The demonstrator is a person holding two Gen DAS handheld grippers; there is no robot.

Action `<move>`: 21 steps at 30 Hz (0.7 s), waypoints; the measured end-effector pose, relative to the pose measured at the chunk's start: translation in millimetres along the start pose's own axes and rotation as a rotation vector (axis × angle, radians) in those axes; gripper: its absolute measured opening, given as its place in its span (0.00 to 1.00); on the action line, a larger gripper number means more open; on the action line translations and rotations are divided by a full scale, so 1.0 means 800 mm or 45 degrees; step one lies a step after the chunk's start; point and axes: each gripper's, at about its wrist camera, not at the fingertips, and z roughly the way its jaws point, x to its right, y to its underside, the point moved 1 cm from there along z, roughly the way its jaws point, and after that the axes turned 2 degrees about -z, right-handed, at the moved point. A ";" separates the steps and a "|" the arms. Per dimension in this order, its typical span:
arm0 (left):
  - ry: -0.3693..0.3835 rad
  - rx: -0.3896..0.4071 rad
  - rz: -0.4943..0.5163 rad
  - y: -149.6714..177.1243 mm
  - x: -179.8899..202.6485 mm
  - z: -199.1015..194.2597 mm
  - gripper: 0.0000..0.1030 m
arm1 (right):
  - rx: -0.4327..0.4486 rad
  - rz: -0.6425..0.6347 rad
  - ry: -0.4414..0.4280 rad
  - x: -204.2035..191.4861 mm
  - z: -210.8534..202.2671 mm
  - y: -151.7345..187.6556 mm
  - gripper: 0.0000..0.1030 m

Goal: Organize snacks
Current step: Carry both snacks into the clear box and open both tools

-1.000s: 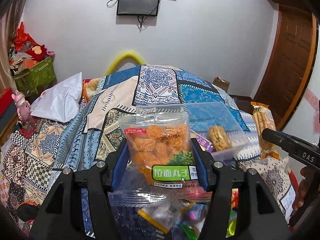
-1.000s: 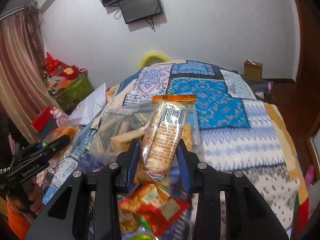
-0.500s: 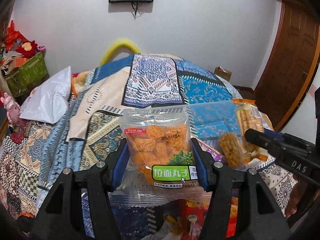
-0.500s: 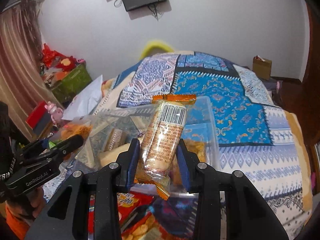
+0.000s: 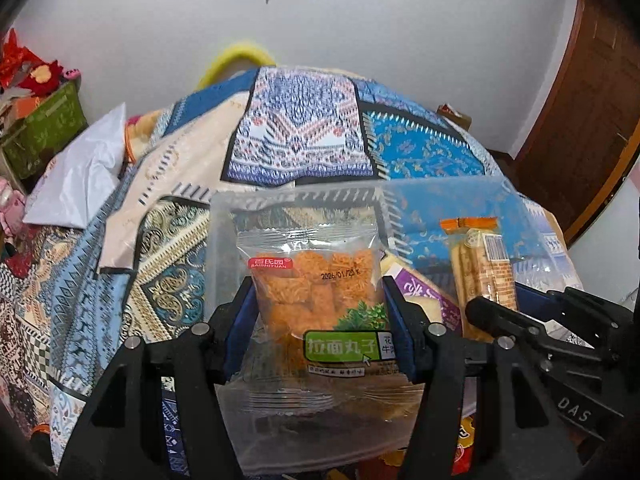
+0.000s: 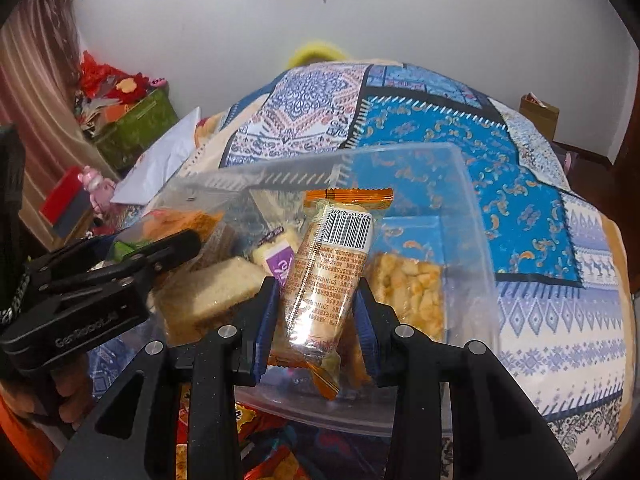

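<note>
The left gripper (image 5: 318,334) clamps a clear pack of orange noodle balls (image 5: 320,300); the right gripper (image 6: 316,320) pinches a barcoded wafer-roll packet (image 6: 332,268) — both poised at the near edge of the clear plastic bin (image 6: 472,208). Best carry each past the rim, lower onto the packets already inside — then let go.

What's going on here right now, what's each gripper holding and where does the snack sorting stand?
A person is sorting snacks with two handheld grippers. The left gripper clamps a clear packet of orange noodle balls with a green label; the right gripper clamps a long clear wafer-roll packet with orange ends. Both hang over the clear plastic storage box on the patchwork bedspread, which already holds several snacks. Neither packet is released yet.
</note>
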 end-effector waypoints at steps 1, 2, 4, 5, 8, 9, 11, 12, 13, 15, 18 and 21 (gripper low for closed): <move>0.002 -0.008 -0.003 0.000 -0.001 0.002 0.57 | -0.014 -0.005 -0.002 0.000 0.002 0.001 0.34; 0.008 -0.009 -0.011 0.001 -0.003 0.002 0.58 | -0.023 -0.005 -0.003 0.001 0.004 0.001 0.34; 0.013 -0.014 -0.019 0.001 -0.005 0.000 0.59 | -0.045 -0.005 -0.011 0.003 0.006 0.002 0.34; 0.013 -0.018 -0.024 0.000 -0.006 -0.001 0.60 | -0.050 -0.004 -0.011 0.004 0.007 0.003 0.34; 0.003 -0.017 -0.039 0.000 -0.009 -0.009 0.65 | -0.074 0.001 -0.017 0.003 0.008 0.004 0.38; 0.004 -0.013 -0.037 0.000 -0.009 -0.013 0.65 | -0.076 0.005 -0.021 0.003 0.006 0.004 0.40; 0.004 0.000 -0.027 0.001 -0.009 -0.024 0.65 | -0.064 0.001 -0.014 -0.001 0.000 0.004 0.41; 0.001 0.009 -0.021 0.002 -0.008 -0.031 0.65 | -0.059 -0.006 -0.007 -0.002 -0.003 0.003 0.42; -0.001 0.016 -0.015 0.003 -0.008 -0.037 0.65 | -0.052 -0.012 0.000 -0.003 -0.007 0.002 0.42; -0.006 0.043 0.007 0.005 -0.007 -0.055 0.65 | -0.024 -0.024 0.005 -0.009 -0.022 0.001 0.43; -0.010 0.072 0.025 0.010 -0.006 -0.080 0.68 | 0.017 -0.032 0.008 -0.012 -0.043 -0.001 0.45; -0.006 0.102 0.035 0.020 -0.008 -0.109 0.69 | 0.075 -0.035 0.021 -0.016 -0.072 0.002 0.50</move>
